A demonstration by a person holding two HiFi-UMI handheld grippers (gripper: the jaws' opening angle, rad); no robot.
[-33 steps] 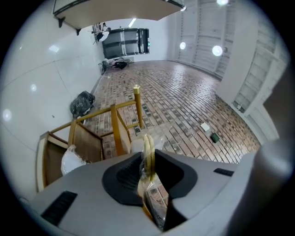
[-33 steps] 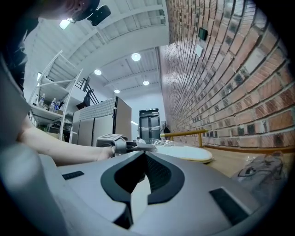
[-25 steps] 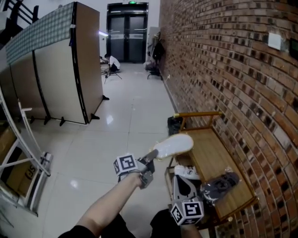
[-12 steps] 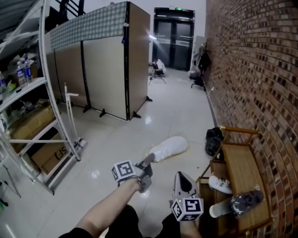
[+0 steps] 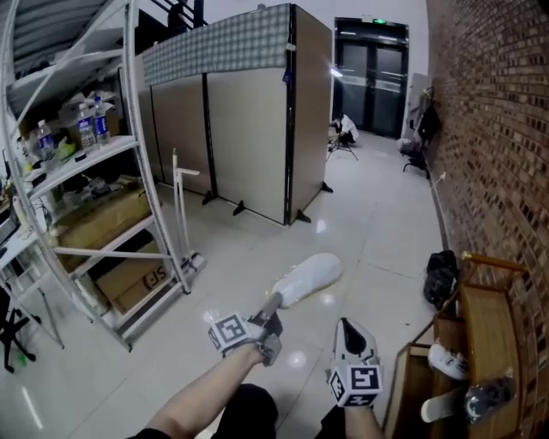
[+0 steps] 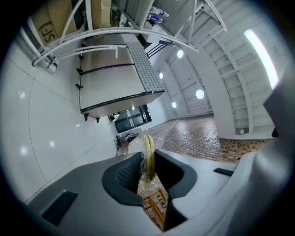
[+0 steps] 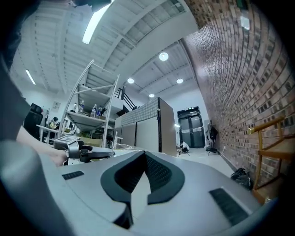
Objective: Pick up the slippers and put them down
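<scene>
Glossy floor, brick wall. Left tool clamps one white slipper; right tool closed, empty. Two more slippers on bench.

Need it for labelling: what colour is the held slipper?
The slipper is white; head view shows it best.

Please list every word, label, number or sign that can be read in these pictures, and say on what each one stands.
"SF": printed on the cardboard box, only partly clear.
Green sign over the door: too small to read.
Labels on the bottles: too small to read.
No other text can be read.
</scene>
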